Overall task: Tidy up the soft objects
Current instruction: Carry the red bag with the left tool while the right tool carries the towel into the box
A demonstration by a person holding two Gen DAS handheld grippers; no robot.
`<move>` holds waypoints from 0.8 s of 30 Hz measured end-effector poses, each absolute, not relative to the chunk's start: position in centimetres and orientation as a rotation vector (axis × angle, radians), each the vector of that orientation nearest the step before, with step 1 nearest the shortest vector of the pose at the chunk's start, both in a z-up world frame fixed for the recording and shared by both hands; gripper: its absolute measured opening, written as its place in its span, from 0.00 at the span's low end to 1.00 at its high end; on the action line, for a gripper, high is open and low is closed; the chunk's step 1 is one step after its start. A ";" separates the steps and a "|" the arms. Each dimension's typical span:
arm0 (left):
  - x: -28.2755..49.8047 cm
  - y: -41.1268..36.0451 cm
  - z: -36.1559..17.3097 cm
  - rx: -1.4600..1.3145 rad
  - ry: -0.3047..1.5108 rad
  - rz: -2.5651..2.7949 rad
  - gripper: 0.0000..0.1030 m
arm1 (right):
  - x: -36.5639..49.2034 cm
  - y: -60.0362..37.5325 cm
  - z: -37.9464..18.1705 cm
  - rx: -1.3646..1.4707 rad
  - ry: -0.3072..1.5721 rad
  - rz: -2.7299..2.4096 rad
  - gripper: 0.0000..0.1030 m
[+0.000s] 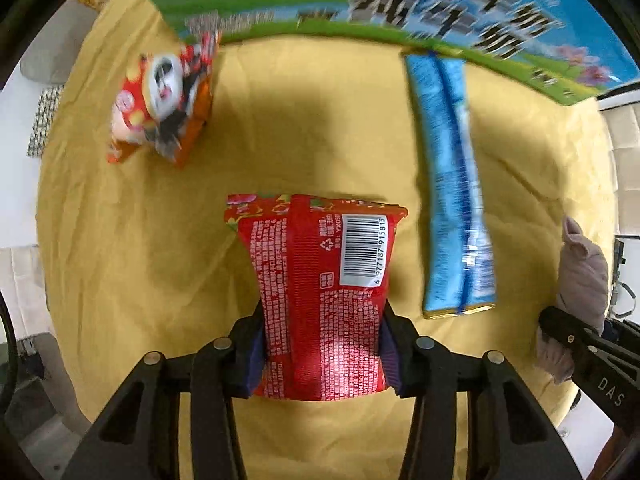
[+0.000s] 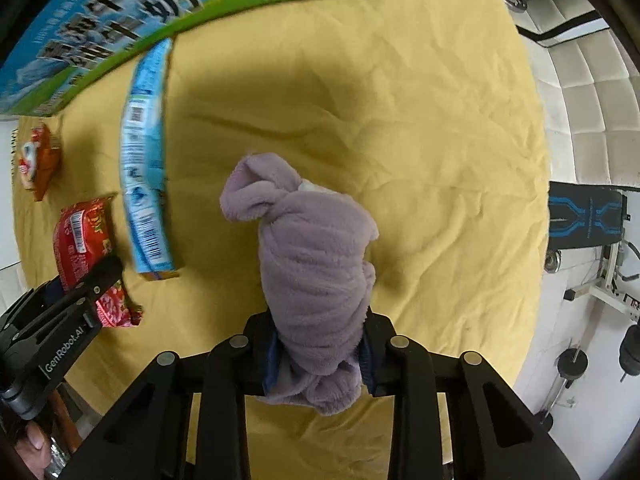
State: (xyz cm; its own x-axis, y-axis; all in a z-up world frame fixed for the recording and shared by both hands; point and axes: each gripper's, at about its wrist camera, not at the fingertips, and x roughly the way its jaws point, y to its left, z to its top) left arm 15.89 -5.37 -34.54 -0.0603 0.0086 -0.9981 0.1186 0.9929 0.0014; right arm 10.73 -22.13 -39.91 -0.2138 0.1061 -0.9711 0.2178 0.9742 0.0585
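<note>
Red snack pkt point(image 1: 320, 300) pinched barcode-up; purple fleece bundle point(image 2: 316, 280) gripped; blue pkt point(image 1: 452, 184) & cartoon pkt point(image 1: 164, 100) lie flat.

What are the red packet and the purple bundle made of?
Red packet: looks like glossy printed plastic film; it shows sheen, creases and a barcode label. Purple bundle: seems to be fleece or plush fabric, matte and fuzzy, with soft rolled folds.
</note>
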 end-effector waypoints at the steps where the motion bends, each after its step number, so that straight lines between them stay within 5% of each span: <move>1: 15.9 -5.4 -33.8 0.093 1.616 -0.098 0.42 | 10.7 -22.1 -39.2 0.246 1.782 -0.094 0.31; 15: 17.2 -5.9 -18.7 0.015 1.378 -0.217 0.42 | 11.6 -21.9 -24.4 0.291 1.539 0.057 0.31; 24: 23.5 -6.6 -13.8 -0.023 1.285 -0.280 0.42 | 16.8 -22.2 -19.1 0.336 1.415 0.078 0.31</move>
